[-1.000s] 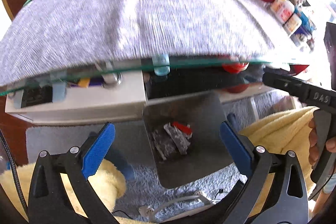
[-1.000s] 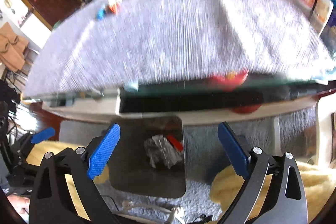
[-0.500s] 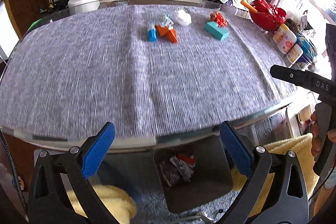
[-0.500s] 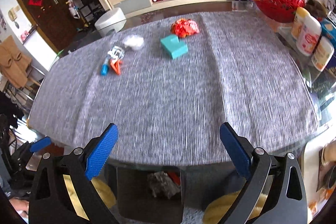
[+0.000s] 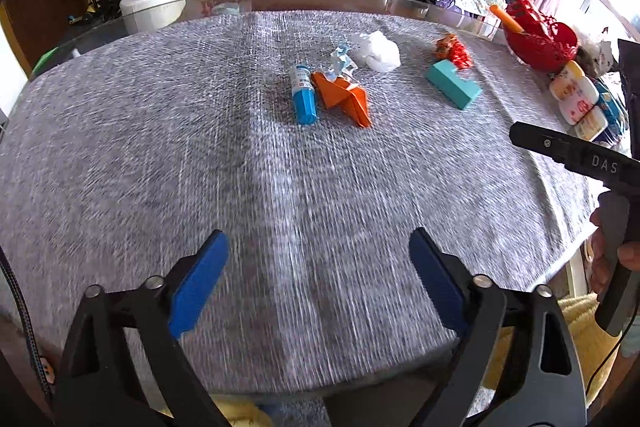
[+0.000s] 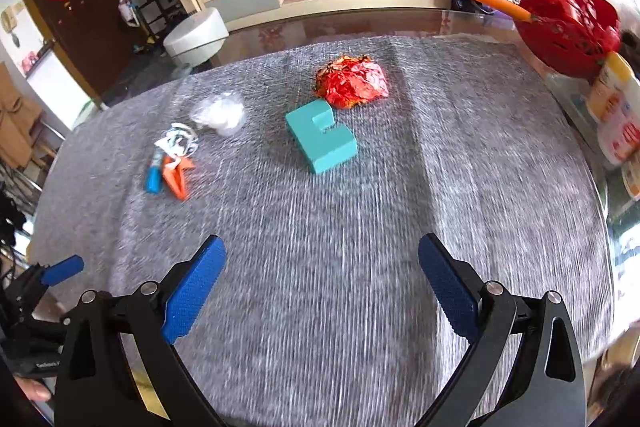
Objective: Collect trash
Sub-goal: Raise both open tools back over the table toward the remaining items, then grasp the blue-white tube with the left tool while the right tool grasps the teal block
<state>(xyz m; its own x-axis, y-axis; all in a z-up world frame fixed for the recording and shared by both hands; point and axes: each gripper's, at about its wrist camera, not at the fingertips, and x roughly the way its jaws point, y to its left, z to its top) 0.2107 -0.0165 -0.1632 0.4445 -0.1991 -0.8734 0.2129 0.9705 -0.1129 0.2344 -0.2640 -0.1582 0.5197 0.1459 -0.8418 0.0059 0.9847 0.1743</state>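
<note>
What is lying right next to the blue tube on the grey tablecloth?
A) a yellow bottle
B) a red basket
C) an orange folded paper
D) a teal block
C: the orange folded paper lies right beside the blue tube, while the teal block sits apart from it, off to the right.

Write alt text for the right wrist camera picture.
The right gripper, open and empty, hovers over a grey cloth-covered table. Ahead lie a teal block, a crumpled red wrapper, a white wad, and an orange paper piece beside a blue tube.
</note>
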